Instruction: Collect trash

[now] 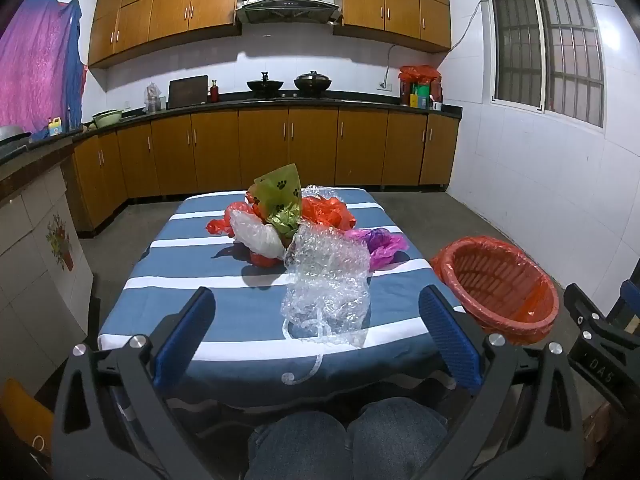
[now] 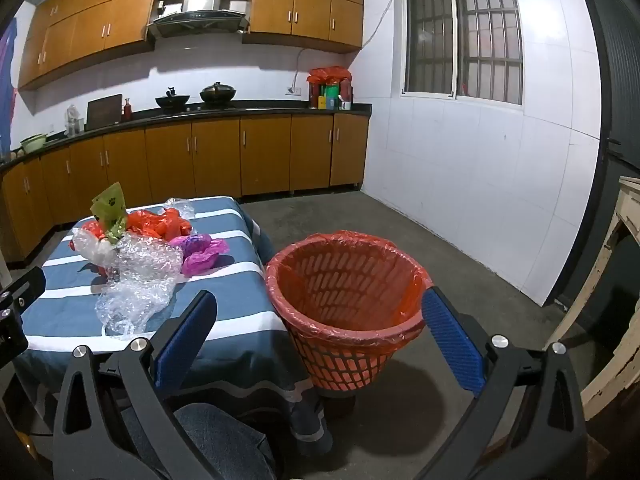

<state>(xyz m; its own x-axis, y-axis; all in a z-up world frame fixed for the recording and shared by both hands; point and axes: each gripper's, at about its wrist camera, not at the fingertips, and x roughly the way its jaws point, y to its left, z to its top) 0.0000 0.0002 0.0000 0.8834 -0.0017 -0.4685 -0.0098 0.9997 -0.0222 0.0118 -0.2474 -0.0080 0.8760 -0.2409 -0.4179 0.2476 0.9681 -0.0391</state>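
A heap of plastic trash lies on the blue-and-white striped table [image 1: 224, 312]: clear bubble wrap [image 1: 326, 280] nearest me, a green paw-print bag [image 1: 280, 196], orange-red bags [image 1: 328, 210], a purple-pink bag [image 1: 380, 244] and a whitish bag [image 1: 256, 234]. An orange basket [image 2: 344, 304] lined with an orange bag stands on the floor right of the table, also seen as the basket [image 1: 500, 284] in the left wrist view. My left gripper [image 1: 316, 300] hovers open at the table's near edge, facing the bubble wrap [image 2: 138, 280]. My right gripper [image 2: 318, 304] is open, facing the basket, holding nothing.
A person's knees in jeans [image 1: 348, 440] sit under the table's near edge. Wooden cabinets [image 1: 264, 148] and a black counter with pans line the far wall. A tiled wall with a barred window [image 2: 464, 36] is right. A worn cream wooden frame [image 2: 616, 280] stands at the far right.
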